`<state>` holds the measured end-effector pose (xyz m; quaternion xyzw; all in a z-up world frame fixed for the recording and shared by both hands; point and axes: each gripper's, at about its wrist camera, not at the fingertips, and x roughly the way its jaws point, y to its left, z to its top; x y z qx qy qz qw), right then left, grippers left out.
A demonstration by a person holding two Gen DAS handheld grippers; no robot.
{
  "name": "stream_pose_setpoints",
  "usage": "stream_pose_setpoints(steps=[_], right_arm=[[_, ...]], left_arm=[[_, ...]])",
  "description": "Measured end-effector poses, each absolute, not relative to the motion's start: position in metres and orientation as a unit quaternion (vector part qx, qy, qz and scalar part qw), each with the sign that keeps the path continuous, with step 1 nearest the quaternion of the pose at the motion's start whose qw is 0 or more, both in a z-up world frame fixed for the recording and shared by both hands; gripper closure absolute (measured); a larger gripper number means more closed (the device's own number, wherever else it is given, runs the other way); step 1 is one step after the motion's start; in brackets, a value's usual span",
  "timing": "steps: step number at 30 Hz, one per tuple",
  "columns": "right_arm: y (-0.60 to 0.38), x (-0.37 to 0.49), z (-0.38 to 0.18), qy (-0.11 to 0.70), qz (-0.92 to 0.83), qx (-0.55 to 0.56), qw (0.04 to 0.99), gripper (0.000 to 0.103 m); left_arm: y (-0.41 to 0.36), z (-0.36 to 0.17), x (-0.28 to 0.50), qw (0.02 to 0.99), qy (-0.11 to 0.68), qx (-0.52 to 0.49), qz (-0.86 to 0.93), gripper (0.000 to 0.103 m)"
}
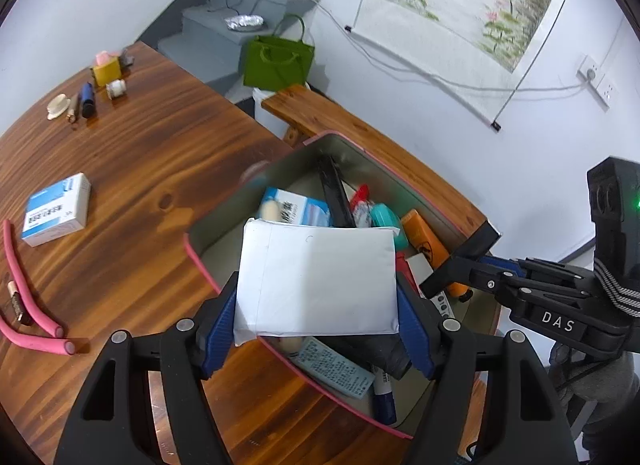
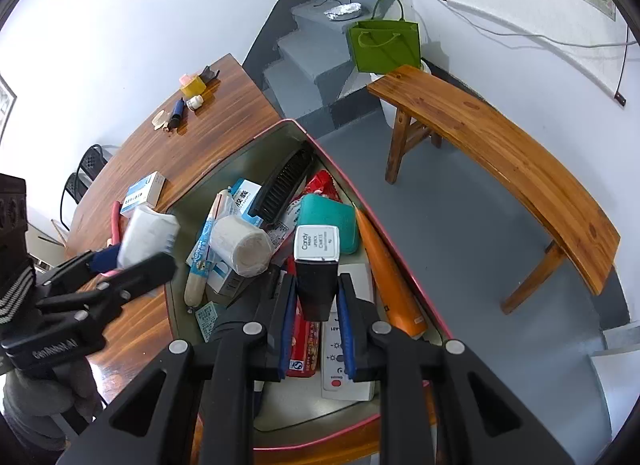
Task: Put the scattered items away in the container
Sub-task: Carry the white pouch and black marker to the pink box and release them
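A pink-rimmed metal tin [image 1: 340, 145] sits at the table's edge, filled with several items; it also shows in the right wrist view [image 2: 280, 131]. My left gripper [image 1: 316, 305] is shut on a white tissue packet [image 1: 320, 281] and holds it over the tin's near edge; the packet also shows in the right wrist view [image 2: 148, 235]. My right gripper [image 2: 316, 305] is shut on a black lipstick tube with a silver label end [image 2: 317, 261], held over the tin. A blue-white box [image 1: 56, 211], a pink foam tube [image 1: 28, 305] and small items [image 1: 88, 97] lie on the table.
The wooden table [image 1: 160, 153] holds a yellow box [image 1: 107, 71] at its far end. A wooden bench [image 2: 500, 153] stands right of the tin, with a green bag [image 2: 384, 45] and grey stairs [image 2: 312, 49] behind it. A USB plug [image 1: 18, 301] lies by the pink tube.
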<state>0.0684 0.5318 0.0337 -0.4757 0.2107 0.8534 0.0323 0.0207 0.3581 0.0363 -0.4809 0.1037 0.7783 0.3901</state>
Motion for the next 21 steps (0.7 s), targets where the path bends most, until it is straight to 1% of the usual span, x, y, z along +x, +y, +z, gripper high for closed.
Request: stream_pose_setpoints(steps=[11,21], right_arm=[[0.545,0.069,0.036,0.227,0.854,-0.467,0.042,0.079],[0.543,0.061,0.038,0.221,0.857,-0.464,0.037,0.078]], left_arm=[[0.363,0.028,0.024,0.393,0.104,-0.497,0.767,0.029],[0.364,0.022,0.031,0.427,0.102,-0.514,0.737,0.027]])
